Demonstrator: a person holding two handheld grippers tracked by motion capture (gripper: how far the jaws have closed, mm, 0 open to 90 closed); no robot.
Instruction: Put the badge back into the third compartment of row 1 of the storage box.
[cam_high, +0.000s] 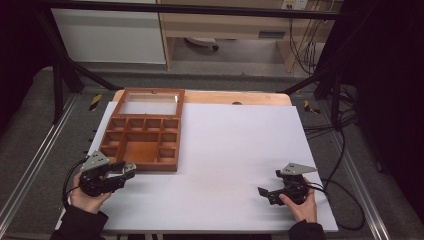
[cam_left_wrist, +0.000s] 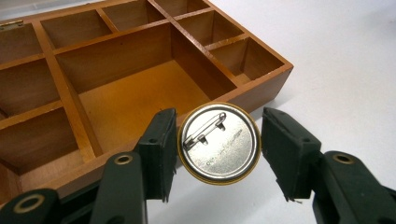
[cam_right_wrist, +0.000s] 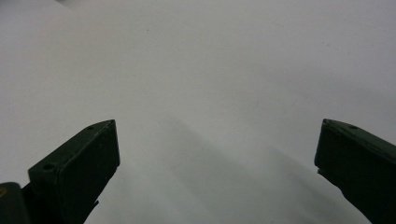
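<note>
left tool (cam_left_wrist: 219, 114): jaws set about halfway, closed edge-on across a round, gold-rimmed metal pin badge (cam_left_wrist: 219, 149); held clear of the bench.
badge face: bare silver back turned to the left gripper view, safety-pin clasp seen latched flat against it; printed side hidden.
grip reason: judged as a rim pinch so the thin disc is not bent and can be dropped flat.
badge position: just short of the near front wall of an open brown wooden box with many compartments (cam_left_wrist: 261, 86), not yet over it.
box: smooth varnished wood, thin dividers, all cells seen empty; large centre cell (cam_left_wrist: 140, 98) is nearest the badge, likely the target.
right tool (cam_right_wrist: 215, 123): jaws spread wide, nothing between them, parked low over the matte white bench (cam_right_wrist: 210, 56), well apart from the box; judged idle.
</note>
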